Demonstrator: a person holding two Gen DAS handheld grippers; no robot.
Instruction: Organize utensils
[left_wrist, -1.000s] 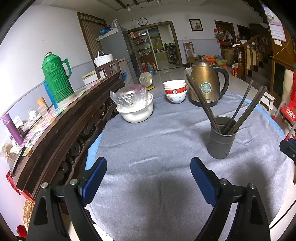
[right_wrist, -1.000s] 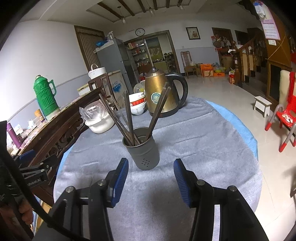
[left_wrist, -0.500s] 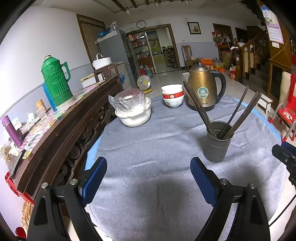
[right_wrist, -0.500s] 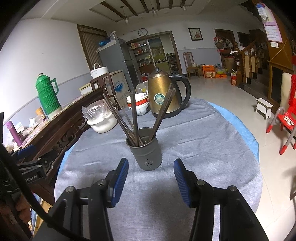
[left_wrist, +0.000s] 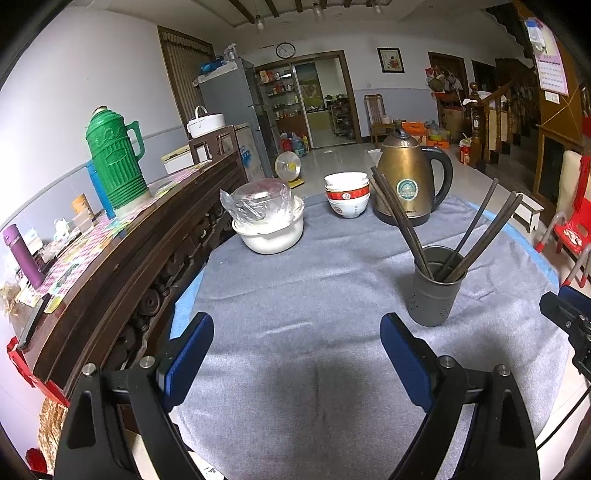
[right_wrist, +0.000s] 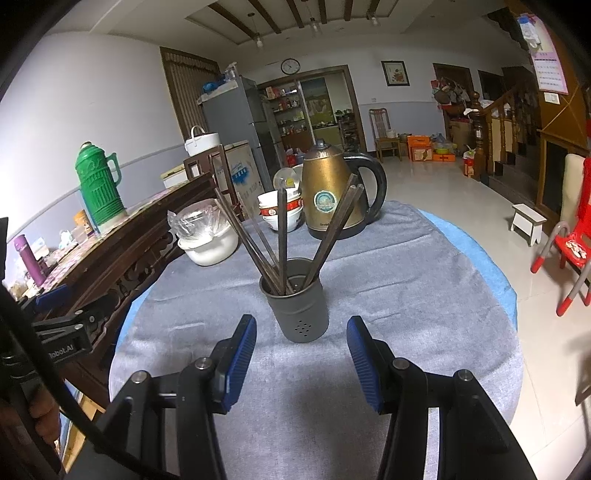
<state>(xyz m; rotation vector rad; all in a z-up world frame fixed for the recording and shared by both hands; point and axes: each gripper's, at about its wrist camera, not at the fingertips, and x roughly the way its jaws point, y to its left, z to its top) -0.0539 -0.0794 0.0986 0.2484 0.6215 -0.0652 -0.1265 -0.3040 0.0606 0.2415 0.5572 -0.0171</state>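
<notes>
A dark grey perforated holder (right_wrist: 297, 306) (left_wrist: 435, 288) stands upright on the grey cloth, with several dark chopsticks (right_wrist: 281, 236) (left_wrist: 400, 221) fanned out of it. My right gripper (right_wrist: 301, 362) is open just short of the holder, blue pads on either side and nothing between them. My left gripper (left_wrist: 297, 360) is open over bare cloth, to the left of the holder and nearer than it, holding nothing. The right gripper's tip (left_wrist: 567, 314) shows at the right edge of the left wrist view, and the left gripper's finger (right_wrist: 55, 295) sits at the left edge of the right wrist view.
Behind the holder stand a bronze kettle (left_wrist: 406, 184), stacked red-and-white bowls (left_wrist: 347, 199) and a white pot covered with plastic (left_wrist: 267, 225). A dark wooden sideboard (left_wrist: 122, 258) with a green thermos (left_wrist: 114, 162) borders the round table's left side. A red chair (right_wrist: 569, 254) stands to the right.
Both views drifted slightly, so the holder sits a little lower in each. Both grippers stay open with their gaps unchanged.
</notes>
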